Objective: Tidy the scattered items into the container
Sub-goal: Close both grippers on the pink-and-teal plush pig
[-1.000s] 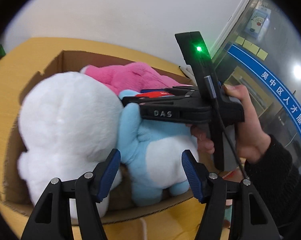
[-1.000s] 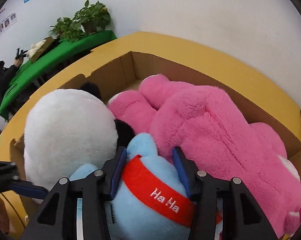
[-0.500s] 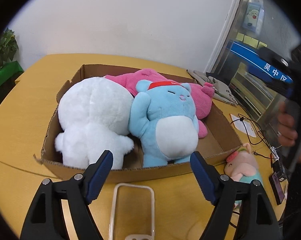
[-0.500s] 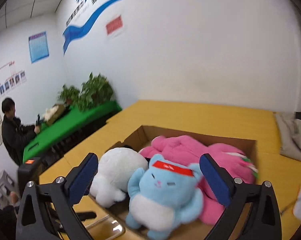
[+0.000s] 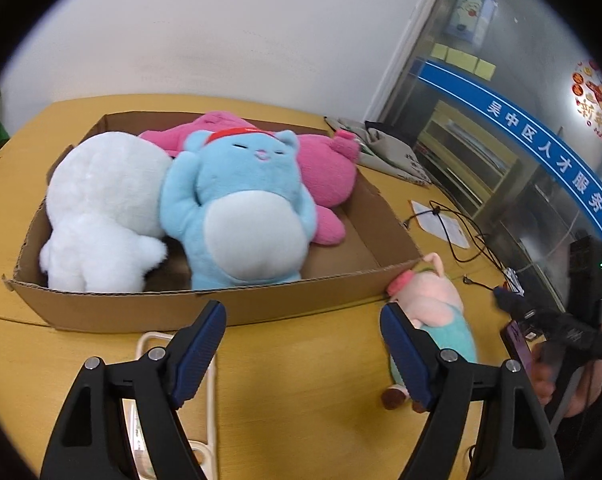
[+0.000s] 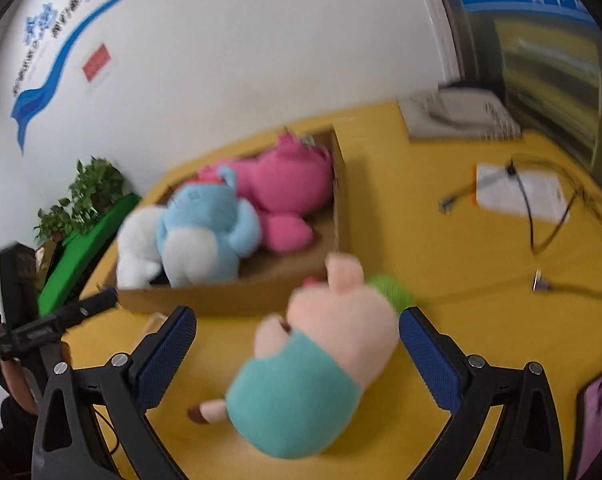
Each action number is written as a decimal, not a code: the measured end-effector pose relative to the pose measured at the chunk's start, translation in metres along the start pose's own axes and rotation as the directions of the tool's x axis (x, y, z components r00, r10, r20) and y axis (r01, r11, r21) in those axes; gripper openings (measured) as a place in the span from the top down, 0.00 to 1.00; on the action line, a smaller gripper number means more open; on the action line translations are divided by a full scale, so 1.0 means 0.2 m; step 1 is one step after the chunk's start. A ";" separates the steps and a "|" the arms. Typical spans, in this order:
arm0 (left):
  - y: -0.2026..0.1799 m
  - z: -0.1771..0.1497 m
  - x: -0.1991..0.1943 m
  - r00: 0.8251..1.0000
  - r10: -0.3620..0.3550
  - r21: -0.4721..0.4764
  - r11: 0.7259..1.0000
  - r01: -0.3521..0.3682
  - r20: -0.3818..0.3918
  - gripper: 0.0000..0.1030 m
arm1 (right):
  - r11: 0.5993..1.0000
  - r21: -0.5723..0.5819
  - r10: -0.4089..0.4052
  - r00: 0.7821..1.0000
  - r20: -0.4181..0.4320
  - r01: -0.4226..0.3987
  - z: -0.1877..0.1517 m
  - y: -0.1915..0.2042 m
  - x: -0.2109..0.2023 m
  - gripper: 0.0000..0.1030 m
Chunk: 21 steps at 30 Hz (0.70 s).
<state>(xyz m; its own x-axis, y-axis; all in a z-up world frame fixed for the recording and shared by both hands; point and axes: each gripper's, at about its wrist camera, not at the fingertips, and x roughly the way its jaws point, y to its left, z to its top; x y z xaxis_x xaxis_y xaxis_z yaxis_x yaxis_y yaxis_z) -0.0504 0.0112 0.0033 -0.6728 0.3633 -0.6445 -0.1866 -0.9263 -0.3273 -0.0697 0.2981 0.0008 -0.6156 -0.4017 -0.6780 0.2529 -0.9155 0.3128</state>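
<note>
Both the left gripper (image 5: 303, 342) and right gripper (image 6: 297, 346) gape wide with ribbed blue pads, the right framing a blurred, seemingly fleecy pink-and-teal plush pig (image 6: 321, 364) beside the corrugated cardboard box (image 5: 221, 304).

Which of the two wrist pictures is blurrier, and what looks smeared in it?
Right wrist view: clearly blurrier, with motion smear across the pig plush, the cardboard box and the wall lettering. Left wrist view: mostly sharp on the blue plush, with fisheye bending at the edges and dark corners.
</note>
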 end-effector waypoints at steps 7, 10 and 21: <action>-0.10 -0.02 0.01 1.000 -0.011 0.040 0.999 0.012 -0.020 0.23 | 0.997 -0.077 -0.039 0.993 -0.114 0.030 -0.22 0.08 0.29 0.09; -0.14 -0.01 0.03 0.999 -0.015 0.050 0.999 0.016 -0.034 0.23 | 0.987 -0.159 -0.030 0.995 -0.100 0.014 -0.25 0.14 0.27 0.15; -0.38 -0.08 0.34 0.966 -0.109 0.107 0.985 0.137 -0.235 0.24 | 0.872 -0.420 0.165 0.958 -0.234 -0.253 -0.49 0.39 0.15 0.17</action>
<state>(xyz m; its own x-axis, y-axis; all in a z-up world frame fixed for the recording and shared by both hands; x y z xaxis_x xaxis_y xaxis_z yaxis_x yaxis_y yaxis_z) -0.0701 0.1087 -0.0266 -0.4608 0.4755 -0.7494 -0.3528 -0.8729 -0.3369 0.0055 0.2135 -0.0609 -0.3732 -0.5406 -0.7540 0.6894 -0.7054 0.1646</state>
